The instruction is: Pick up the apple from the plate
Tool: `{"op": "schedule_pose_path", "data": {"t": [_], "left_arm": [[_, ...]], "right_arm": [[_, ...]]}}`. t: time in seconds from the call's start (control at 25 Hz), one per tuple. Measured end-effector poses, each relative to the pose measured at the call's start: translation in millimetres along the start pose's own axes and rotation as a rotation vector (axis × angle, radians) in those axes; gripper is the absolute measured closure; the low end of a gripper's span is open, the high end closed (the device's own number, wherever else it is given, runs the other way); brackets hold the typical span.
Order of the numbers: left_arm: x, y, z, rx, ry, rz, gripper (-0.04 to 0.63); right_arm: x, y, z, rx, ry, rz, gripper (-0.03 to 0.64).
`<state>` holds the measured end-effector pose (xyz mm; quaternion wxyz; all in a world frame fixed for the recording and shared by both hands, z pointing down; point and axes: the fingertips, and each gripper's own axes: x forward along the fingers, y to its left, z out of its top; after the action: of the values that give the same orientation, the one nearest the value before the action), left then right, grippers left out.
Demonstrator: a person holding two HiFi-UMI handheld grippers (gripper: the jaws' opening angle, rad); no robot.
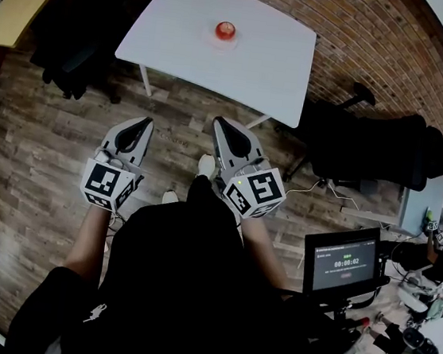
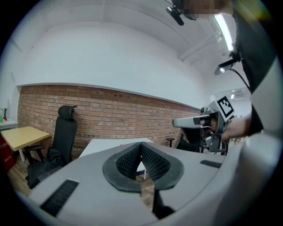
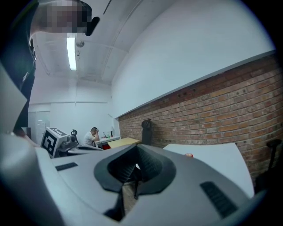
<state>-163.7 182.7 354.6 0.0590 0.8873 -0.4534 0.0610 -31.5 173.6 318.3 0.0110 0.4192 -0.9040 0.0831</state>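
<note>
A red apple (image 1: 225, 30) lies on a small plate (image 1: 223, 42) near the far side of a white table (image 1: 259, 65), well ahead of both grippers. My left gripper (image 1: 142, 125) and right gripper (image 1: 222, 124) hover side by side over the wooden floor, short of the table, both pointing toward it. Each is shut with nothing held. In the left gripper view the left gripper's (image 2: 141, 146) pads meet, and the right gripper (image 2: 194, 121) shows beside them. The right gripper view shows its own gripper (image 3: 136, 165) shut, and the apple (image 3: 189, 155) as a small spot on the table (image 3: 212, 154).
Black office chairs stand left (image 1: 81, 51) and right (image 1: 369, 146) of the table. A wooden desk (image 1: 22, 3) sits at far left against the brick wall (image 2: 110, 110). A screen with a timer (image 1: 345, 263) is at lower right. A person (image 3: 93, 136) sits at a distant desk.
</note>
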Motion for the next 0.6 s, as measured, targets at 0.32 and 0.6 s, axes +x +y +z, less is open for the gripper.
{"op": "schedule_pose_path", "data": {"t": [0.32, 0.6], "left_arm": [[3.2, -4.5, 1.5, 0.015, -0.004, -0.021, 0.589], [1.5, 0.9, 6.5, 0.028, -0.02, -0.013, 0.589]], "right_arm": [[1.8, 2.5, 0.2, -0.017, 0.004, 0.006, 0.612], [5.9, 2.5, 7.8, -0.031, -0.013, 0.006, 0.612]]}}
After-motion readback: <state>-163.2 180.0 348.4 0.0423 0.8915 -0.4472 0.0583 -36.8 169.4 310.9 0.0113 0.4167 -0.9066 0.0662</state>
